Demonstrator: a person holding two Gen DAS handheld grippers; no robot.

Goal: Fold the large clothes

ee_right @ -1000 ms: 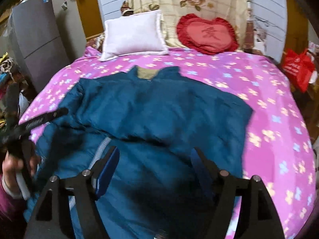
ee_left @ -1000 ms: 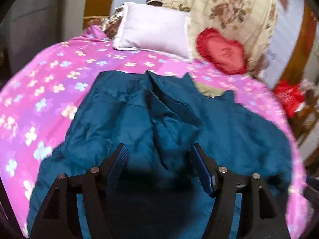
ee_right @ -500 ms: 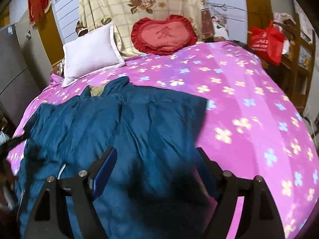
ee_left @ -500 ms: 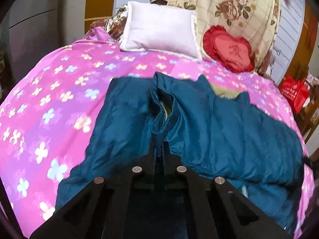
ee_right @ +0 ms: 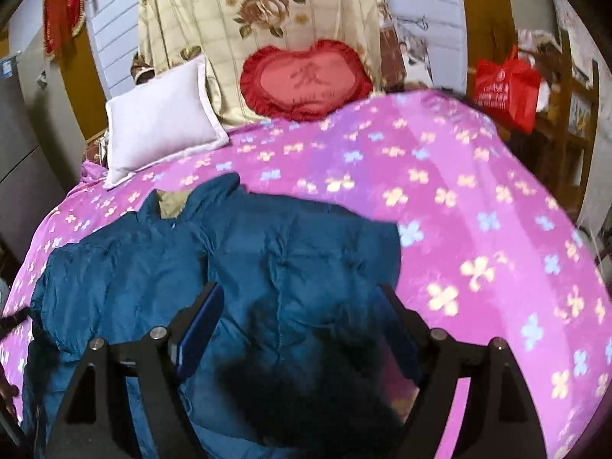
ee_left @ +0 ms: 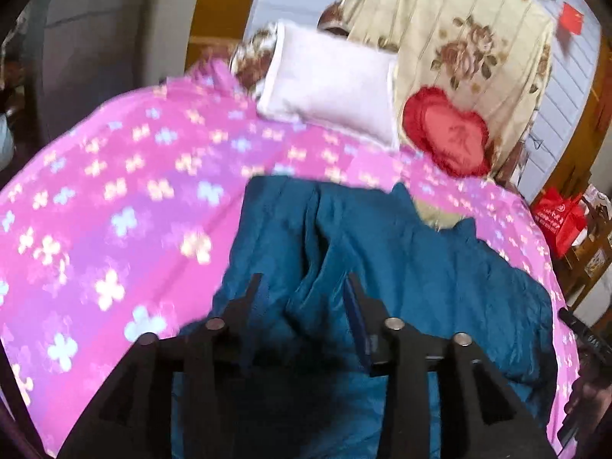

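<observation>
A big dark blue jacket (ee_right: 244, 267) lies spread out on a bed with a pink cover (ee_right: 478, 206) that has little flowers on it. The jacket sits on the near part of the bed, more to the left in the right wrist view. Its collar points up toward the pillows, and a bit of tan lining shows inside the collar.

The left claw (ee_left: 302, 290) hangs just over a bunched fold of the jacket. Its jaws have just been opening, and now they stand part way apart. The fold rises up between them, but the pads do not squeeze it.

The right claw (ee_right: 298, 306) hangs over the middle of the jacket. Its jaws have been opening too, and they are spread wide with nothing held.

At the far end of the bed a white pillow (ee_right: 160, 118) leans next to a red heart pillow (ee_right: 306, 80). Behind them hangs a cream cloth with roses (ee_right: 267, 7). A red bag (ee_right: 505, 88) sits off to the right of the bed
</observation>
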